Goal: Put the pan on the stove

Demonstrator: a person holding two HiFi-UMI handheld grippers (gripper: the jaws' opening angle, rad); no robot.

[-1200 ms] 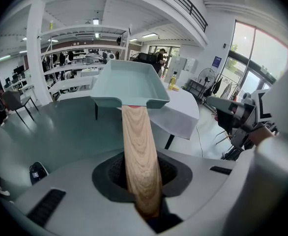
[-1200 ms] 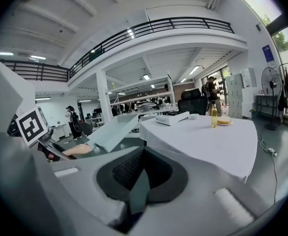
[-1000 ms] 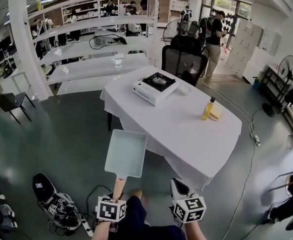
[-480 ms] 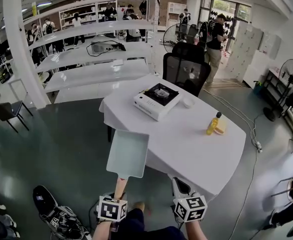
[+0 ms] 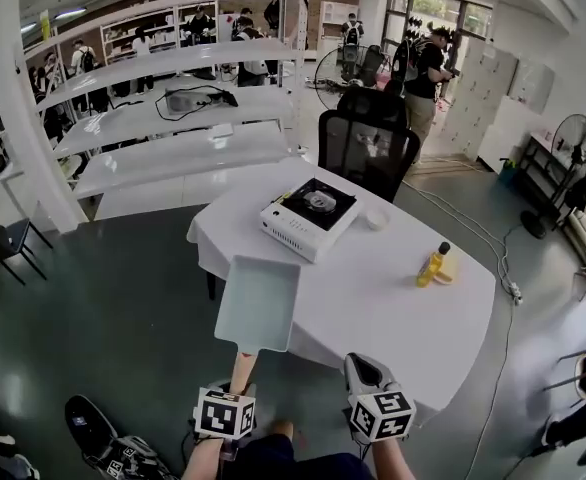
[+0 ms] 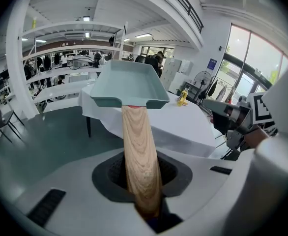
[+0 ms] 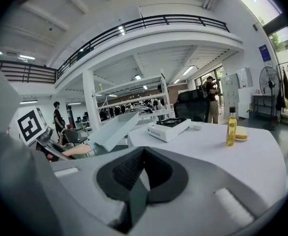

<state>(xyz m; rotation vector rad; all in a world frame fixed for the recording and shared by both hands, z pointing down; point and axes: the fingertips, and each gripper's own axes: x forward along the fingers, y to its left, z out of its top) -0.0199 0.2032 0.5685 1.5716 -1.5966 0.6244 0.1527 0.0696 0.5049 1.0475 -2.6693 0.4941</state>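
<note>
A pale green rectangular pan (image 5: pixel 258 303) with a wooden handle (image 5: pixel 241 368) hangs in the air at the near edge of the white-clothed table (image 5: pixel 393 308). My left gripper (image 5: pixel 239 386) is shut on that handle. In the left gripper view the handle (image 6: pixel 140 156) runs up between the jaws of the left gripper (image 6: pixel 143 191) to the pan (image 6: pixel 127 85). The white portable stove (image 5: pixel 308 216) stands at the table's far left, well beyond the pan. My right gripper (image 5: pixel 361 370) is beside the pan, shut and empty. The right gripper view shows the right gripper (image 7: pixel 136 193), the stove (image 7: pixel 169 128) and the pan (image 7: pixel 115 130).
An oil bottle (image 5: pixel 429 265) and a yellow item (image 5: pixel 446 268) sit at the table's right; a small white bowl (image 5: pixel 377 218) lies next to the stove. A black office chair (image 5: pixel 365 143) stands behind the table. A bag (image 5: pixel 113 453) lies on the floor at left. People stand far off.
Both grippers and the pan have moved forward towards the table. The pan's far end now reaches over the table's near edge, and the stove looks closer.
</note>
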